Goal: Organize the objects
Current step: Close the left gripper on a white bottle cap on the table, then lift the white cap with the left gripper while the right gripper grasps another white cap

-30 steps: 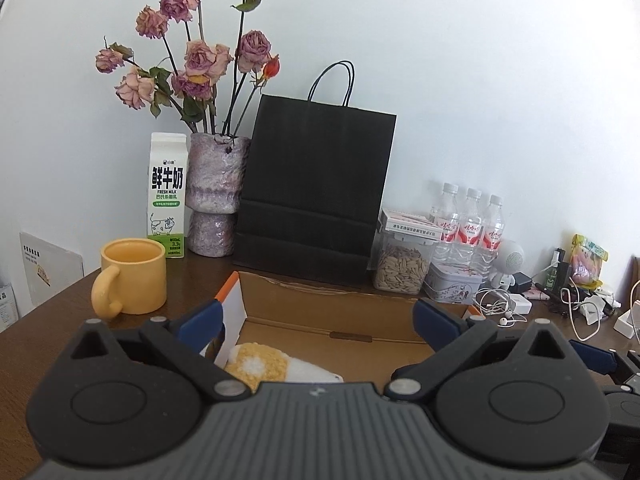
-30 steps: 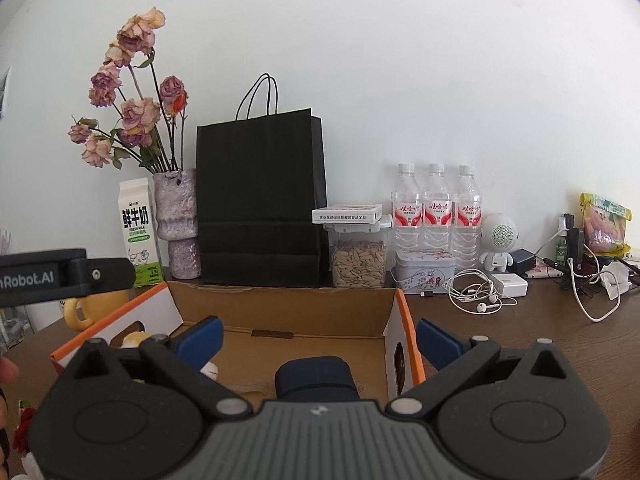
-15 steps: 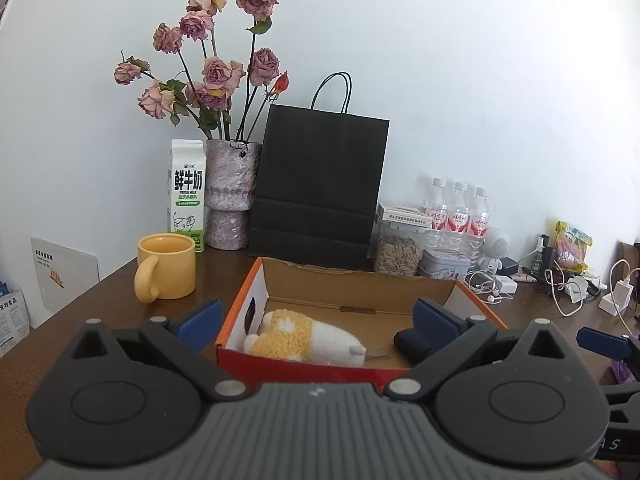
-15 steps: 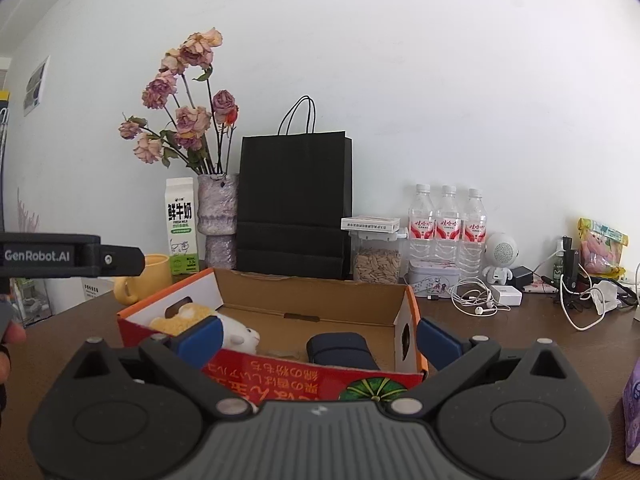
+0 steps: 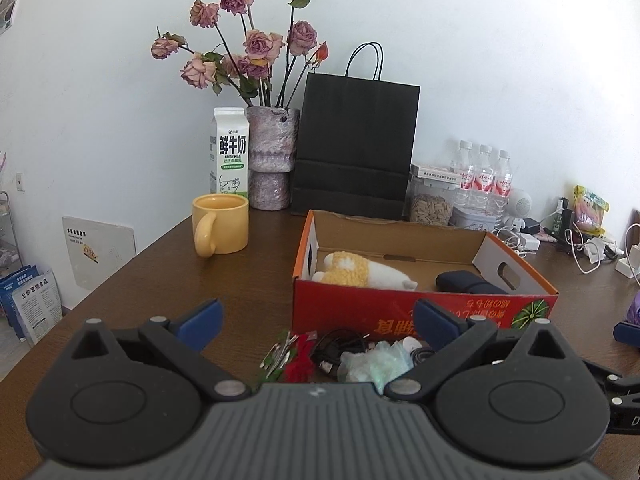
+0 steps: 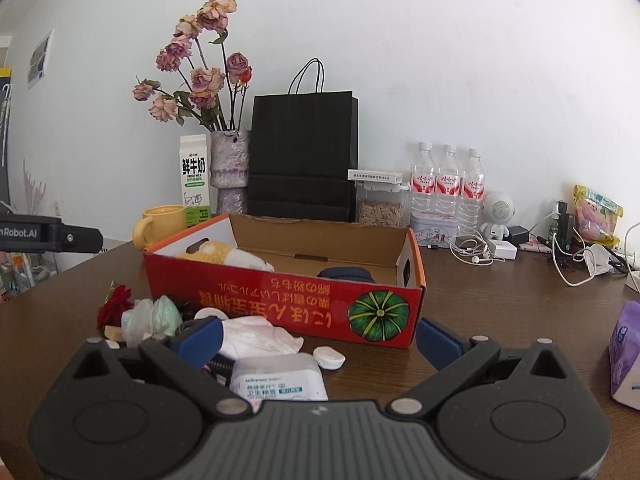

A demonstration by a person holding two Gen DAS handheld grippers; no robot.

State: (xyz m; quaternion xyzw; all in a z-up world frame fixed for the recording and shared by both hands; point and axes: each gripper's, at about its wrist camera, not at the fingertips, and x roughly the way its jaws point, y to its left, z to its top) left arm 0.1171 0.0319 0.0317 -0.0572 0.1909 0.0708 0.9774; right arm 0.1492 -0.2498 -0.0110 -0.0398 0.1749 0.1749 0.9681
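Both grippers hang low over the brown wooden table [image 6: 500, 292], pulled back from the red cardboard box [image 6: 280, 304], which stands in front of them with its printed side facing us. The left gripper [image 5: 316, 318] has its blue-tipped fingers spread wide with nothing between them; the box sits ahead and slightly to its right. The right gripper [image 6: 316, 338] is likewise spread wide and empty, the box straight ahead.

Inside the box lies a fluffy yellow-and-white plush toy [image 5: 360, 272] at the left end and a dark navy case [image 5: 468, 282] toward the right; only their tops clear the wall in the right wrist view.

Between the grippers and the box's front wall lies a loose pile on the table: a red artificial rose [image 6: 114, 306], a crinkly pale green plastic bag [image 6: 154, 318], crumpled white tissue [image 6: 260, 336], a tangle of black cable [image 5: 340, 346], a small white round case [image 6: 329, 358] and a white packet of wipes [image 6: 278, 380], its lower edge cut off by the gripper body. What the yellowish bit by the rose is I cannot tell.

At the right edge a purple tissue pack [image 6: 626, 354] is half out of frame. Behind the box stand a glossy yellow mug [image 5: 220, 224], a milk carton [image 5: 229, 152], a rough stone-like vase of dried roses [image 5: 272, 156] and a matte black paper bag [image 5: 356, 148].
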